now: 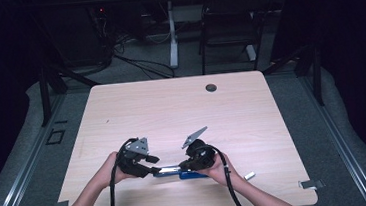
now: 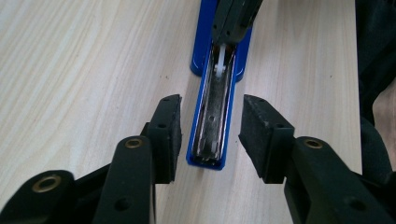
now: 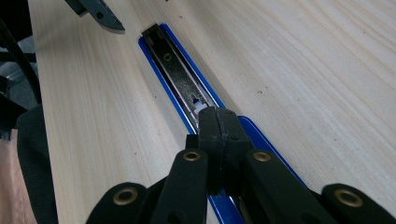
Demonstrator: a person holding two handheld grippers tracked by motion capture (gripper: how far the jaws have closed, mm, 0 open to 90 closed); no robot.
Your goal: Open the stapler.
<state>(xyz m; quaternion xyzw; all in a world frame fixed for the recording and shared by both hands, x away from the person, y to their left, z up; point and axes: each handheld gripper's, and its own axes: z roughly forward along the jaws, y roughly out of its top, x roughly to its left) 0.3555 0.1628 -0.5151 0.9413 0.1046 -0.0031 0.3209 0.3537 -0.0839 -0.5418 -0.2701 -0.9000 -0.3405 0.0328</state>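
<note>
While the blue stapler is lying flat on the counter near the person's edge, its long axis is running left-to-right between the two hands, so both tongs are meeting it end-on from opposite sides. In the left gripper view that axis is pointing straight away down the gap between the jaws, so the stapler is sitting dead ahead of the left tongs. Those jaws are standing wide open, one pad either side of the near end of the open metal staple channel, straddling it and gripping nothing; whether the pads are grazing the blue base I cannot tell.

The right tongs are pressing fully closed with the pads together, tips sitting over the far half of the stapler, right at the white pusher in the channel. Whether they are pinching a part of it or just bearing down, I cannot tell.

Judgement: the left tongs are already lining up with the axis, so closing straight across the width looks like the next call, with no rotation needed. A small white piece is lying off to the right.
</note>
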